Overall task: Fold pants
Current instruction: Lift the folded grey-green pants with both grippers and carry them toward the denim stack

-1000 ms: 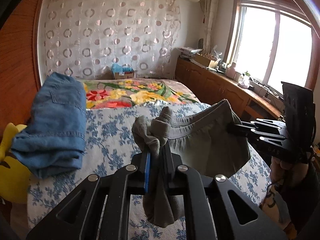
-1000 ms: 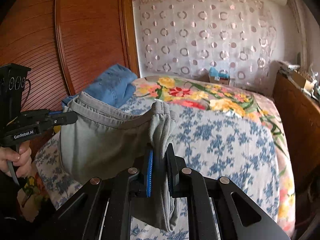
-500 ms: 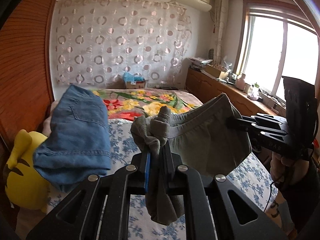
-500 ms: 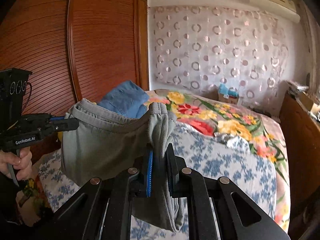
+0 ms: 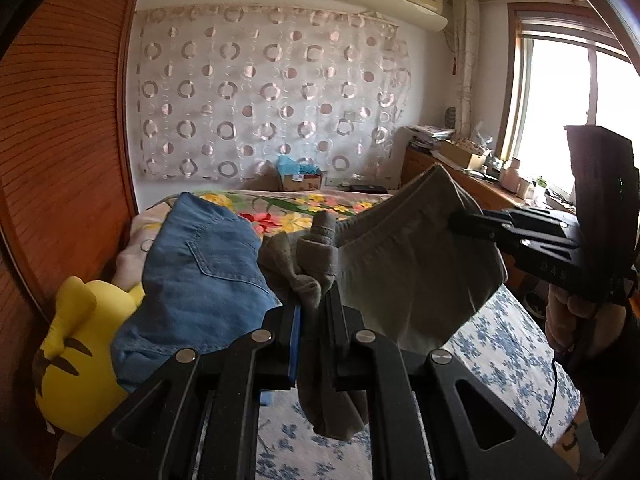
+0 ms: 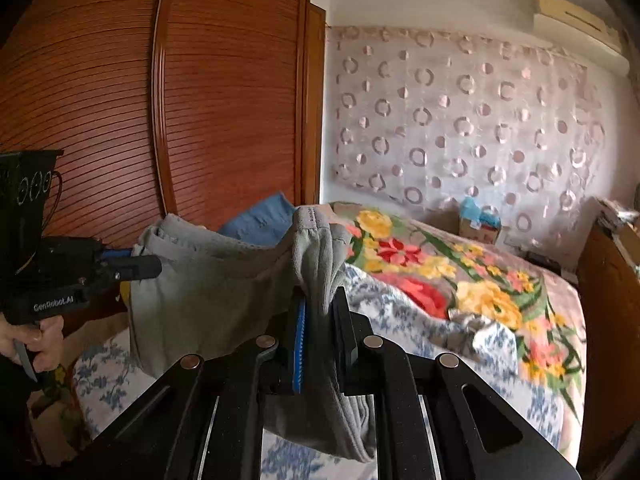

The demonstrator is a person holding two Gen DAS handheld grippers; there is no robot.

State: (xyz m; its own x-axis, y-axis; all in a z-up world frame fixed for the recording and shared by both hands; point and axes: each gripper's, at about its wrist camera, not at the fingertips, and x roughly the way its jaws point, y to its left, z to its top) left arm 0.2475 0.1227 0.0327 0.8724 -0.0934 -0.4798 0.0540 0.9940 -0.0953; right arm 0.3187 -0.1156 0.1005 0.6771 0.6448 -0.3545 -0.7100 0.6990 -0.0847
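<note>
You hold the grey pants (image 5: pixel 404 280) slung in the air between both tools, waistband running crosswise from the left hand-held gripper (image 5: pixel 314 320) to the right hand-held gripper (image 6: pixel 320 320). Each is clamped tight on a bunched end, so neither hand is nearer. The cloth hangs clear above the bed (image 6: pixel 420 312), which lies ahead and below. Folded blue jeans (image 5: pixel 200 276) and a yellow plush toy (image 5: pixel 72 360) occupy the side by the wooden wardrobe (image 6: pixel 100 100). In my judgement, lay down on the open floral quilt.
</note>
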